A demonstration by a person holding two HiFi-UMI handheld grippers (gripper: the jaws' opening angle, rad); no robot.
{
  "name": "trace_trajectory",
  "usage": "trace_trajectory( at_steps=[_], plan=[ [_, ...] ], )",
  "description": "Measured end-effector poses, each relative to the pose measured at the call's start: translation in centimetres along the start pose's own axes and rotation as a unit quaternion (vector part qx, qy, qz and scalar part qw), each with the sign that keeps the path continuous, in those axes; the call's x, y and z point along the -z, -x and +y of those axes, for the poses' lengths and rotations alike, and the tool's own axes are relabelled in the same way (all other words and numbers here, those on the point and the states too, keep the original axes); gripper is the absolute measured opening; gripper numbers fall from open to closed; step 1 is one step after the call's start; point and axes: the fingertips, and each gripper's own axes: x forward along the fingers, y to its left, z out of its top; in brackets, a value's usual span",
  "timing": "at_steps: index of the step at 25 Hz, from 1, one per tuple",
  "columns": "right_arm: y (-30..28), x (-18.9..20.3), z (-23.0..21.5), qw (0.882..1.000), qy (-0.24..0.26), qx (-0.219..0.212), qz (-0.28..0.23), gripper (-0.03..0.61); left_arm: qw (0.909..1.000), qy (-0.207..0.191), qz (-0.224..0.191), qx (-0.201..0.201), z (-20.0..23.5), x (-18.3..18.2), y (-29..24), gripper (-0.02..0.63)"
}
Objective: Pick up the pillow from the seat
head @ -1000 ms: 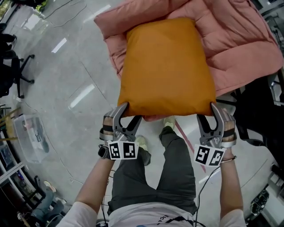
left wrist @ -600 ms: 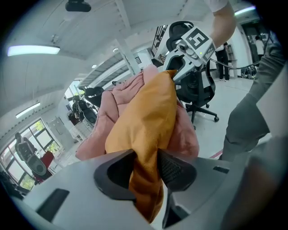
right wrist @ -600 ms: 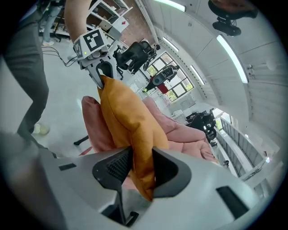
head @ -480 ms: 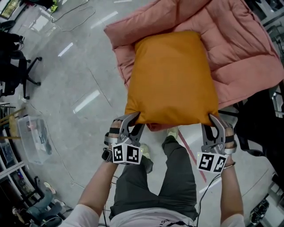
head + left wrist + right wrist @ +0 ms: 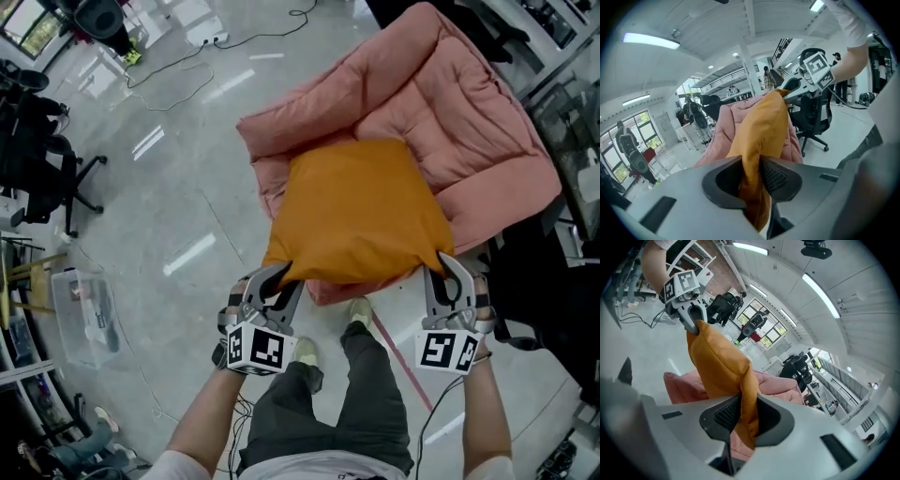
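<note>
The left claw and right claw are closing on thin corners of the orange pillow, so fabric could slip free above the pink seat.

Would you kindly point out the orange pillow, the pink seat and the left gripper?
orange pillow (image 5: pixel 361 211), head view, middle of its top face.
pink seat (image 5: pixel 469 117), head view, bare quilted back cushion.
left gripper (image 5: pixel 281 274), head view, between its fingertips; jaws closing on the pillow's corner.
</note>
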Motion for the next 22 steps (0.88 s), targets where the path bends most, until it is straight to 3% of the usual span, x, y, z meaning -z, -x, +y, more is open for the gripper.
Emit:
trace_trajectory(
  at_steps=[13,22],
  plan=[
    [6.1,-9.1,-10.4,0.999,-0.032,-0.01,0.0,0.057,0.9994,-0.032,0.015,0.001,6.6,-14.3,10.0,0.106],
    [13.0,-15.3,-16.4,0.999,-0.031,0.024,-0.012,0.055,0.9972,-0.073,-0.004,-0.015,9.1,-23.2,17.9,0.101]
  ],
)
